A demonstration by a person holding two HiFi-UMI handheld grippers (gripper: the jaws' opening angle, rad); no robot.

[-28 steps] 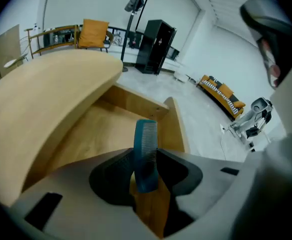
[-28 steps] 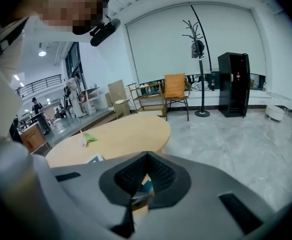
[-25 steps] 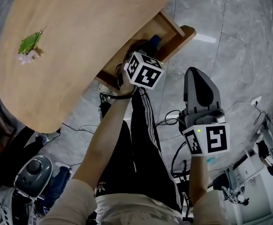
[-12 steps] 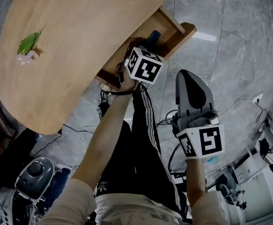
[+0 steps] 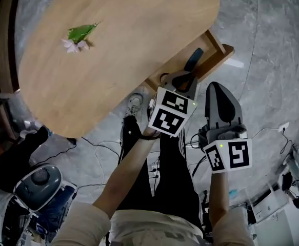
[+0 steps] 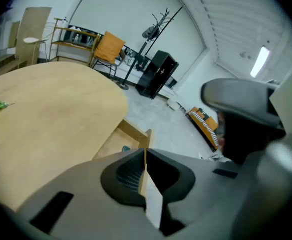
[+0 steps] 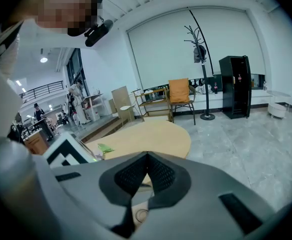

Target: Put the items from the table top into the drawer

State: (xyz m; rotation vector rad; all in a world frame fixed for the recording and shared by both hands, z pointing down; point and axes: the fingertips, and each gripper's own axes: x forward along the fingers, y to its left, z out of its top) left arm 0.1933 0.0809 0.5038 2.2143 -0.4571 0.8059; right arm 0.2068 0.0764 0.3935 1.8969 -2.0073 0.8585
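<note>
Flower (image 5: 77, 38) alone on table (image 5: 134, 29), drawer (image 5: 222, 54) open

right claw (image 7: 147, 156): jaws together, empty | table (image 7: 158, 134) beyond | green item (image 7: 104, 147) on it

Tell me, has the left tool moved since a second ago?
Yes. The left tool has backed out of the drawer toward the person, and its jaws have just been closing, with nothing between them.

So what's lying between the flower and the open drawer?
Nothing but bare wooden table top between the flower and the drawer, as the head view shows.
</note>
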